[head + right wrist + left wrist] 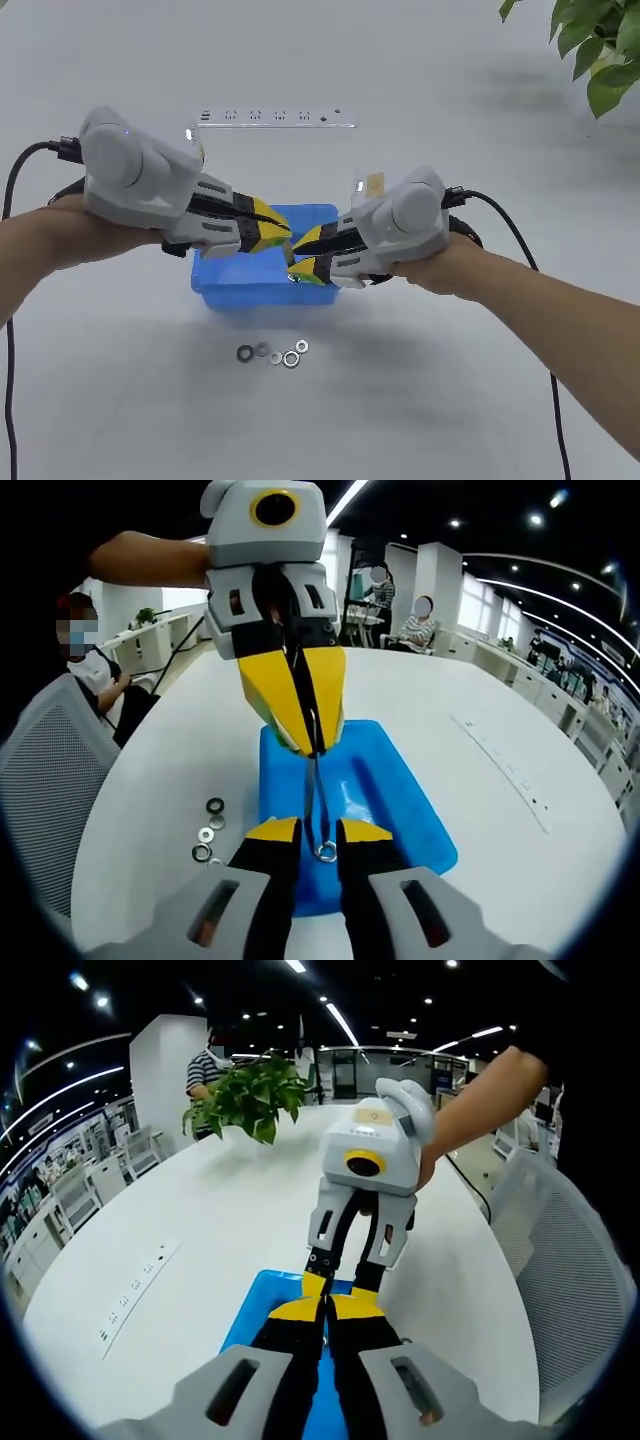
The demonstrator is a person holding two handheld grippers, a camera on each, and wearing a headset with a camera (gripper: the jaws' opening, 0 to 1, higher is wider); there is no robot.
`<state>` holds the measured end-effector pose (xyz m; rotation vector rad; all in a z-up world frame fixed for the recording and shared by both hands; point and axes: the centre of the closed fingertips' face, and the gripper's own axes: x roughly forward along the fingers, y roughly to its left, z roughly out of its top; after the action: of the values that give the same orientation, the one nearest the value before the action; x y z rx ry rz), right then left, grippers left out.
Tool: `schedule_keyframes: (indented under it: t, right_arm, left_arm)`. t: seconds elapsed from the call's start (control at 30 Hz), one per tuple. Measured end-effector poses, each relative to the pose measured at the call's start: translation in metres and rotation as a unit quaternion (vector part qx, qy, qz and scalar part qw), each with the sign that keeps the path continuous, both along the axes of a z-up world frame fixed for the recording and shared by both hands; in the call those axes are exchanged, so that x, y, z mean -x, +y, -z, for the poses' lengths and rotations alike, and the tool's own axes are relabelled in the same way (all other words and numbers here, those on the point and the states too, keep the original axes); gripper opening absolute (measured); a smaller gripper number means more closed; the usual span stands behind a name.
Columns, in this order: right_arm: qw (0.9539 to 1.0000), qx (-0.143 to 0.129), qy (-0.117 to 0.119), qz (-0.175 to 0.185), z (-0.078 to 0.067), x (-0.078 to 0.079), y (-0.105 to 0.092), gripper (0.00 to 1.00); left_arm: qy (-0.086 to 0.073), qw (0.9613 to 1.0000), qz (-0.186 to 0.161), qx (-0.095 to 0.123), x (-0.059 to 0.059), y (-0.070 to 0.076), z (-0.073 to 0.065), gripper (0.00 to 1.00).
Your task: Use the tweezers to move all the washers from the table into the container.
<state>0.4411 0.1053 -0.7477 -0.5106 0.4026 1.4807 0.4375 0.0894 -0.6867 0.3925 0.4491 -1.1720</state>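
A blue container (235,280) sits mid-table, and both grippers meet tip to tip above it. My left gripper (285,232) is shut on the upper end of thin metal tweezers (312,790). In the right gripper view the left gripper (312,742) comes down from the top. My right gripper (320,835) is closed around the tweezers near their tip. A silver washer (326,854) hangs at that tip over the container (400,790). Several loose washers (272,352) lie on the table in front of the container and appear beside it as washers (207,835).
A white power strip (275,118) lies behind the container. A leafy plant (595,45) stands at the far right corner. Black cables trail from both grippers. People sit and stand in the room beyond the table.
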Motion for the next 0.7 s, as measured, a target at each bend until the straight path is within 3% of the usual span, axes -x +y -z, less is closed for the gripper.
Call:
schedule_keyframes:
  t: [0.7]
  right_arm:
    - [0.9994, -0.01, -0.012, 0.031, -0.034, 0.008, -0.022, 0.35]
  left_arm:
    - [-0.012, 0.9999, -0.003, -0.011, 0.009, 0.007, -0.022, 0.05]
